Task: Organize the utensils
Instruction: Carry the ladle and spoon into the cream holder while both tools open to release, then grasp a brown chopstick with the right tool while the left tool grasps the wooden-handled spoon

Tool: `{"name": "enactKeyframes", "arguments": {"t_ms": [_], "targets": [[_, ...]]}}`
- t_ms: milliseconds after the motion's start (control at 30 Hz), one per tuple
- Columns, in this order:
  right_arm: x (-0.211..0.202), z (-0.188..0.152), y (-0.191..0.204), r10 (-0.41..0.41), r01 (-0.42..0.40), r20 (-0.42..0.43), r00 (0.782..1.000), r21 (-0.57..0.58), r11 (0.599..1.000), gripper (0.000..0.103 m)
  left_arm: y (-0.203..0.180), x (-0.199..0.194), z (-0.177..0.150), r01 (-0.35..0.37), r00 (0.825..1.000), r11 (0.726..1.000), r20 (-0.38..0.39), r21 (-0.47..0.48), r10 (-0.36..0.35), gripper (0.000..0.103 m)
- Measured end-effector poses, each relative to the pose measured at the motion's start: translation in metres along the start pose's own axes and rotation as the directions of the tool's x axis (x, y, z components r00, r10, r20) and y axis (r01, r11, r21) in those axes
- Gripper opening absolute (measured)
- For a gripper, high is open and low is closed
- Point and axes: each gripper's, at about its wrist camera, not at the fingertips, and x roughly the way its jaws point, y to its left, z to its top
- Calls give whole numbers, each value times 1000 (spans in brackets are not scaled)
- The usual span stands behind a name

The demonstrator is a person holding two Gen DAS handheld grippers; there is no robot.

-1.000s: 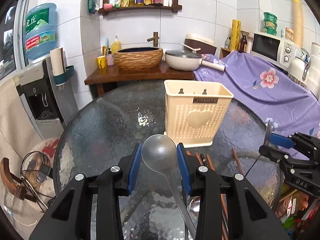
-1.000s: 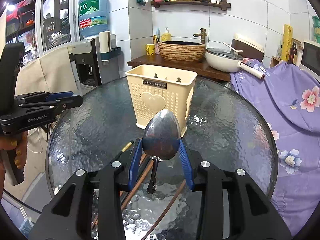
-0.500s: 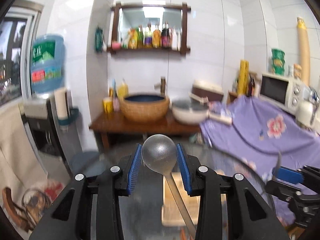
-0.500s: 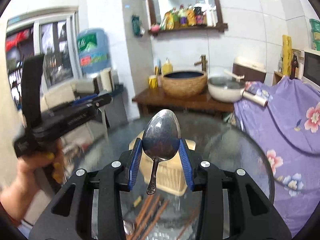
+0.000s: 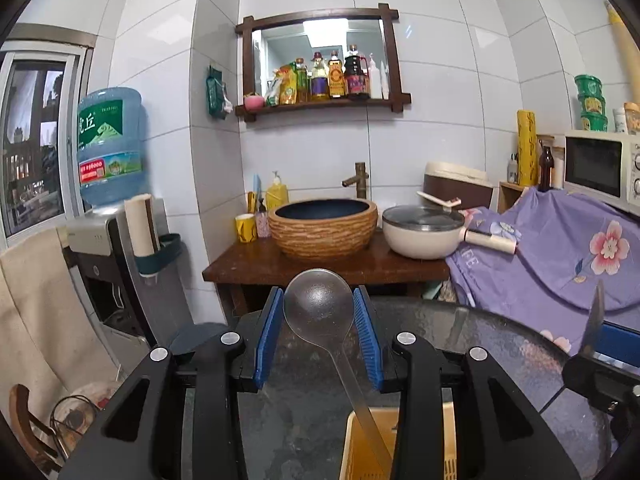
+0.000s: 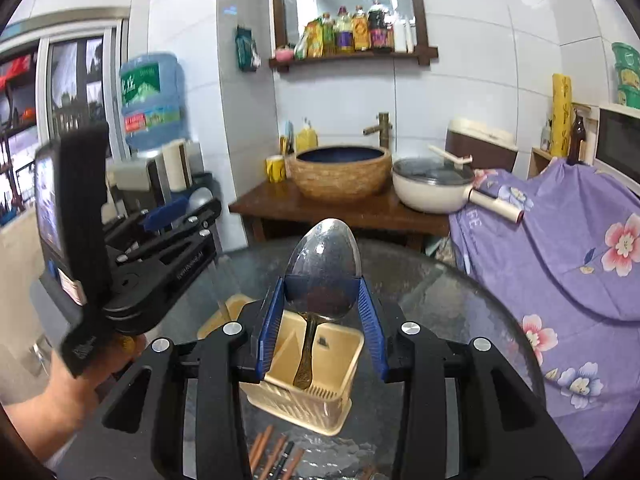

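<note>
My left gripper [image 5: 319,312] is shut on the bowl of a clear plastic ladle [image 5: 318,306], whose handle hangs down into the cream utensil holder [image 5: 360,444] below. My right gripper [image 6: 322,298] is shut on the bowl of a metal spoon [image 6: 323,264], whose handle hangs down over the holder [image 6: 320,396]. The holder stands on the round glass table [image 6: 460,320]. The left gripper also shows in the right wrist view [image 6: 176,212], held up left of the holder. Several chopsticks [image 6: 276,456] lie on the glass in front of the holder.
A wooden washstand [image 5: 320,268] with a woven basin [image 5: 323,228] and a white pan [image 5: 424,232] stands behind the table. A purple flowered cloth [image 5: 560,256] covers the counter on the right. A water dispenser [image 5: 108,216] stands on the left.
Both grippers have risen from the table with their spoons and moved over the utensil holder. The ladle's and spoon's handles now hang at the holder's top.
</note>
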Motion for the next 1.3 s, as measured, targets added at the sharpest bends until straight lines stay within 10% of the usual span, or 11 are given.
{"name": "enactKeyframes", "arguments": {"t_ms": [800,900,1300], "targets": [[31,-63,5,-16,8,-111,994,-75,997,39,-9,2,-56,146,981,987,-141,74,-135,36],[31,-63,5,-18,10,-107,994,-76,997,53,-9,1,-56,151,979,986,-150,66,-140,36],[-30,-79,-12,-49,49,-2,999,-42,998,78,26,-50,-57,139,983,989,-114,-42,-143,94]]}}
